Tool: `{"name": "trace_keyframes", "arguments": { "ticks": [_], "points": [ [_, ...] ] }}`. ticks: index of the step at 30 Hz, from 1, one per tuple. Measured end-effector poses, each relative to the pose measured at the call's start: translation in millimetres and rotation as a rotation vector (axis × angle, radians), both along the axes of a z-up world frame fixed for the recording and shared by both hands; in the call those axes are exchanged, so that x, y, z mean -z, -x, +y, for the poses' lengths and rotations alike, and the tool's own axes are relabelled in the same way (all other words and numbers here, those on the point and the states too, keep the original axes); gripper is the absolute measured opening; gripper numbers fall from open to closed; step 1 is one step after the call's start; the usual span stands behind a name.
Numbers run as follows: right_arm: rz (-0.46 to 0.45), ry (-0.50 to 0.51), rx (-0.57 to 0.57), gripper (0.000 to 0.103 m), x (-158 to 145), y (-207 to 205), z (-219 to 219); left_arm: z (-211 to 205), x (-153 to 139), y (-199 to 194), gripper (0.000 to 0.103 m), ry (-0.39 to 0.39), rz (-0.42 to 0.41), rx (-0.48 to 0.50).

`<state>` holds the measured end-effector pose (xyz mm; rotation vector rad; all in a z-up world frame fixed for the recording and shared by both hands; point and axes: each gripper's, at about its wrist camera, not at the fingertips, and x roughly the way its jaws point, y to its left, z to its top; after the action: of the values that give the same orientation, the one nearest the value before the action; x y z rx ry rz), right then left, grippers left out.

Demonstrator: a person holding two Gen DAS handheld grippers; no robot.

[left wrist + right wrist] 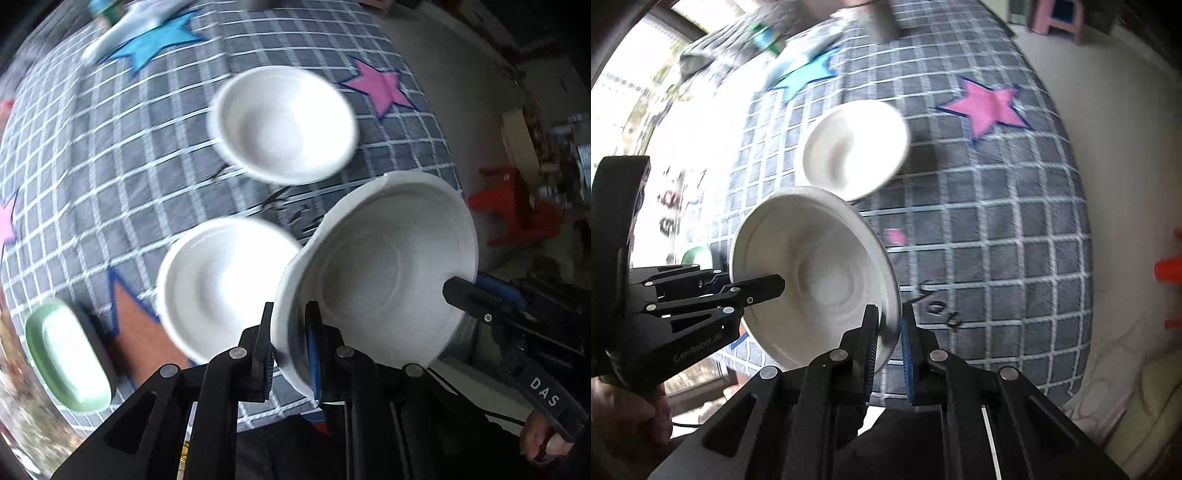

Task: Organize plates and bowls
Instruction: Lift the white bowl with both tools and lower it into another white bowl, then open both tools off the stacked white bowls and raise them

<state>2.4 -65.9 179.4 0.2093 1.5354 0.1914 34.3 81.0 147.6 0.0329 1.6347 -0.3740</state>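
Both grippers hold one large white bowl [384, 266] in the air above the table, tilted. My left gripper [290, 317] is shut on its near-left rim. My right gripper [888, 321] is shut on the opposite rim of the same bowl [812, 273]; it shows in the left wrist view [465, 291] at the bowl's right edge. A white plate [221, 284] lies on the cloth just left of the held bowl. A second white bowl [284, 125] sits farther back on the cloth and also shows in the right wrist view [855, 147].
The table has a grey checked cloth [110, 155] with coloured stars. A green oblong dish [66, 358] lies at the near-left edge. Blurred items [129, 26] crowd the far edge. A red stool [517, 210] stands on the floor to the right.
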Motion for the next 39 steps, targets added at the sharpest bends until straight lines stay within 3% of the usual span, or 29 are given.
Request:
{"name": "trace_keyframes", "arguments": {
  "ticks": [9,15,39],
  "points": [
    [-0.004,0.014,-0.147,0.014,-2,1,55,59,-4,15,0.017,0.000,0.007,-0.118],
    [0.003,0.012,-0.176,0.014,1,3,72,72,-8,21,0.017,-0.024,-0.013,-0.130],
    [0.003,0.042,-0.182,0.014,6,-5,85,73,-2,12,0.020,-0.044,-0.027,-0.115]
  ]
}}
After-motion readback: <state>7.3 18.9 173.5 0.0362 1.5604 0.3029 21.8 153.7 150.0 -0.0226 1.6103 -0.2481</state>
